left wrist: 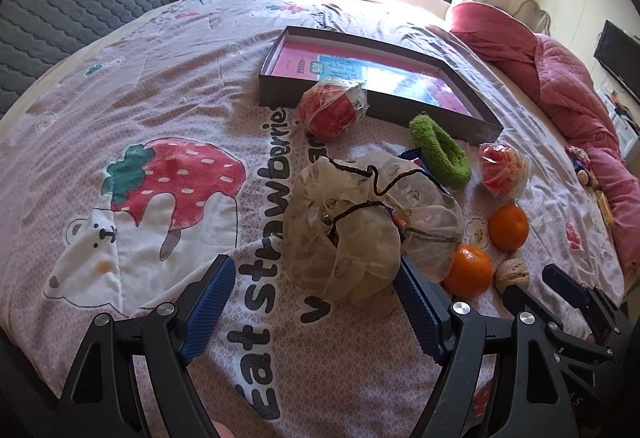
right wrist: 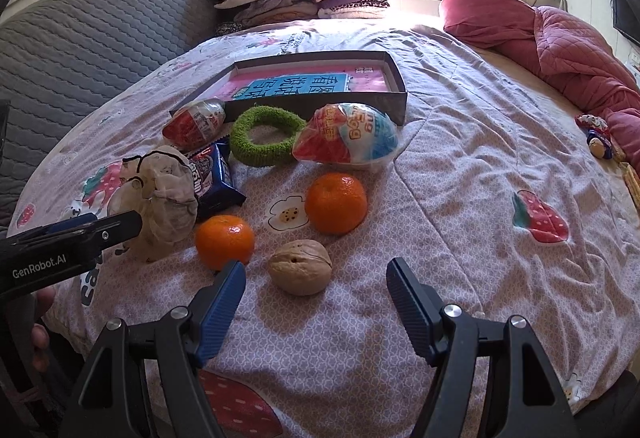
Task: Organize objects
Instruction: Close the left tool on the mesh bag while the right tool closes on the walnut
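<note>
While the box [left wrist: 280, 94] on the bedspread [left wrist: 120, 86] holds only a pink and blue booklet [left wrist: 360, 70], nearly all the sorting looks still to do. From the left wrist view, the left gripper [left wrist: 316, 302] stands wide open with nothing in it, its right pad just touching the near edge of a crumpled sheer drawstring pouch [left wrist: 360, 222]; beyond lie a wrapped toy egg [left wrist: 332, 110] against the box wall, a green fuzzy ring [left wrist: 440, 146], a second wrapped egg [left wrist: 502, 168], two mandarins [left wrist: 508, 228] and a walnut [left wrist: 512, 274]. From the right wrist view, the right gripper [right wrist: 316, 298] is likewise spread wide and empty, a walnut [right wrist: 300, 266] lying between and just ahead of its pads, with a mandarin [right wrist: 224, 240] beside the left pad, another mandarin [right wrist: 336, 202] farther on, and a blue snack packet [right wrist: 214, 174] against the pouch [right wrist: 164, 198]. Every loose item remains outside the box, so I judge the task barely begun.
</note>
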`<state>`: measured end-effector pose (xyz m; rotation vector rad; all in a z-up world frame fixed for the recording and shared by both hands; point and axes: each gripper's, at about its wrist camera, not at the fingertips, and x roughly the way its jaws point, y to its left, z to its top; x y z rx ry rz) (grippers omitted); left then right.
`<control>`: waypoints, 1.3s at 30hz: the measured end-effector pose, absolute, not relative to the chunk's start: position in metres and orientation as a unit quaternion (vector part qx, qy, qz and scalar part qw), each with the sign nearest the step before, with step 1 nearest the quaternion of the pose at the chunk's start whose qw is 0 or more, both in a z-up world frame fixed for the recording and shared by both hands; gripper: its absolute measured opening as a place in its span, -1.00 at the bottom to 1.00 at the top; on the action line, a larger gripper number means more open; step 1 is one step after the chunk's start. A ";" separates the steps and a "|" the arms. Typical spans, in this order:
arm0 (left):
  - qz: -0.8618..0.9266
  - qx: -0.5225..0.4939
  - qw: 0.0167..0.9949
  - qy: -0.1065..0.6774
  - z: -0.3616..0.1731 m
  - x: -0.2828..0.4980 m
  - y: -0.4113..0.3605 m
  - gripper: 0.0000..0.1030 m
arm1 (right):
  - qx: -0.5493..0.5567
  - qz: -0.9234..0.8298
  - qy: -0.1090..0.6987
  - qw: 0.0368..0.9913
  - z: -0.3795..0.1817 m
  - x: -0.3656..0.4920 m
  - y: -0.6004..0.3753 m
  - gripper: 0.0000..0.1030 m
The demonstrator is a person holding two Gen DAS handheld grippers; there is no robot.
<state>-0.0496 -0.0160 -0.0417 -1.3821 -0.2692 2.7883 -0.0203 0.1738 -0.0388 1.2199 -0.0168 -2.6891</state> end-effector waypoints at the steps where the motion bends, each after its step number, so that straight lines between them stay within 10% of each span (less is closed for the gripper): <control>1: 0.892 -0.443 0.010 -0.087 -0.043 -0.052 -0.016 0.58 | 0.413 -0.906 -0.007 0.096 -0.040 -0.022 0.174 0.40; 13: 0.892 -0.440 0.013 -0.099 -0.055 -0.082 -0.014 0.57 | 0.418 -0.903 -0.003 0.099 -0.052 -0.033 0.172 0.15; 25: 0.900 -0.427 0.035 -0.077 -0.053 -0.076 -0.005 -0.55 | 0.412 -0.904 0.011 0.112 -0.054 -0.031 0.166 -0.30; 39: 0.913 -0.396 0.054 -0.078 -0.033 -0.056 -0.010 -0.64 | 0.385 -0.915 0.005 0.121 -0.035 -0.025 0.166 -0.30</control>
